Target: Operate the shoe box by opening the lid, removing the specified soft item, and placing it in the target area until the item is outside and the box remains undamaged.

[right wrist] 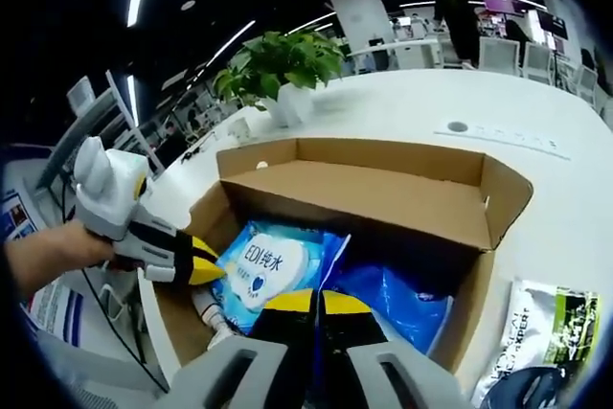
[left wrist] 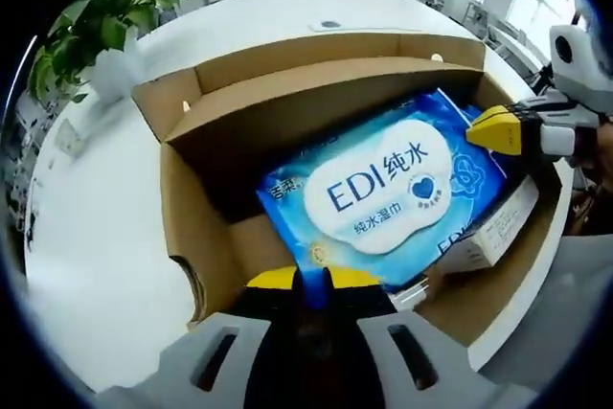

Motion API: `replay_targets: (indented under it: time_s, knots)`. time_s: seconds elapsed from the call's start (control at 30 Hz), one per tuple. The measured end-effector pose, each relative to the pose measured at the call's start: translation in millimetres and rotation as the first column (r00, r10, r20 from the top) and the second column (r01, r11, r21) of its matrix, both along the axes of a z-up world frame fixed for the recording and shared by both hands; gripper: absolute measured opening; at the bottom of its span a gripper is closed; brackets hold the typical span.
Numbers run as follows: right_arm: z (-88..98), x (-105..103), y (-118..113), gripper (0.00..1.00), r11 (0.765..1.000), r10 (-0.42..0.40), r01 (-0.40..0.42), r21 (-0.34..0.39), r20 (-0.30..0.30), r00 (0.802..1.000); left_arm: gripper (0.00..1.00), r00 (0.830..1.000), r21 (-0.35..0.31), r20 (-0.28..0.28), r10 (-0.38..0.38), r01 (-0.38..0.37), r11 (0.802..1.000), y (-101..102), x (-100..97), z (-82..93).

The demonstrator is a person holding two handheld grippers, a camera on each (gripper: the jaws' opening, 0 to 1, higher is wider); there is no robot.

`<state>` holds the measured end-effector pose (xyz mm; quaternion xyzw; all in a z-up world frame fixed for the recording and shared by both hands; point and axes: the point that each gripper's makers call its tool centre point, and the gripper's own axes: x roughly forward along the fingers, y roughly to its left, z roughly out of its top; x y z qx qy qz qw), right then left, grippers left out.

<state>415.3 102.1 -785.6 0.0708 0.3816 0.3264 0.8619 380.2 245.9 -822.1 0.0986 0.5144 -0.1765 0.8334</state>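
An open cardboard shoe box (left wrist: 182,208) (right wrist: 498,208) stands on a white table, its lid flaps folded up and back. Inside lies a blue wet-wipes pack (left wrist: 383,189) (right wrist: 268,270) with a white label. My left gripper (left wrist: 313,284) (right wrist: 213,268) is shut, its yellow tips at the pack's near edge; I cannot tell whether they pinch it. My right gripper (right wrist: 316,302) (left wrist: 484,131) is also shut and hovers over the box, its tip just beside the pack's far edge. A hand (right wrist: 48,256) holds the left gripper.
A small white carton (left wrist: 493,232) and a blue bag (right wrist: 397,308) lie beside the pack in the box. A printed pouch (right wrist: 546,328) rests on the table next to the box. A potted plant (right wrist: 287,69) (left wrist: 105,31) stands behind it. The table edge is close.
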Motion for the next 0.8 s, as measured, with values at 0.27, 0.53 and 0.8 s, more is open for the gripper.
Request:
replay_targets:
  time_s: [0.27,0.53,0.8]
  knots:
    - [0.5,0,0,0.00,1.000,-0.011,0.011,0.011,-0.008,1.000,0.00,0.999,-0.010,0.032,0.022,-0.022,1.000,0,1.4,3.7]
    - [2.9,-1,1,0.00,1.000,-0.012,0.012,0.021,-0.007,1.000,0.00,0.996,-0.054,0.062,0.066,-0.062,0.997,2,0.3,12.4]
    - [7.6,-3,1,0.00,0.999,-0.017,0.017,0.043,-0.009,1.000,0.00,0.991,-0.086,0.097,0.093,-0.085,0.993,3,1.7,25.8]
